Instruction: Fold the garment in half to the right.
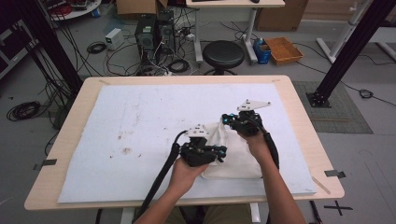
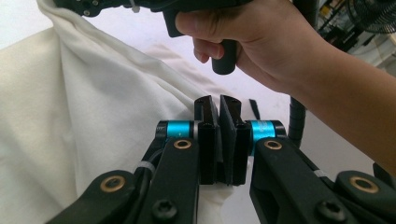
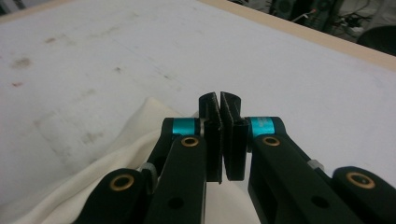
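the cream, soft cotton cloth point(image 1: 233, 156) hangs limp between the 2 claws. left gripper point(image 2: 218, 140) and right gripper point(image 3: 220, 140) each pinch an edge; light and floppy, best held at corners.

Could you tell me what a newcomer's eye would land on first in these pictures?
Most striking is the cream cloth near the front of the white mat, pulled up into a peak between the two black grippers. The left gripper has its jaws shut on the cloth's near part, and the right gripper is shut on its raised far end. Behind the table, cables and computer boxes clutter the floor.
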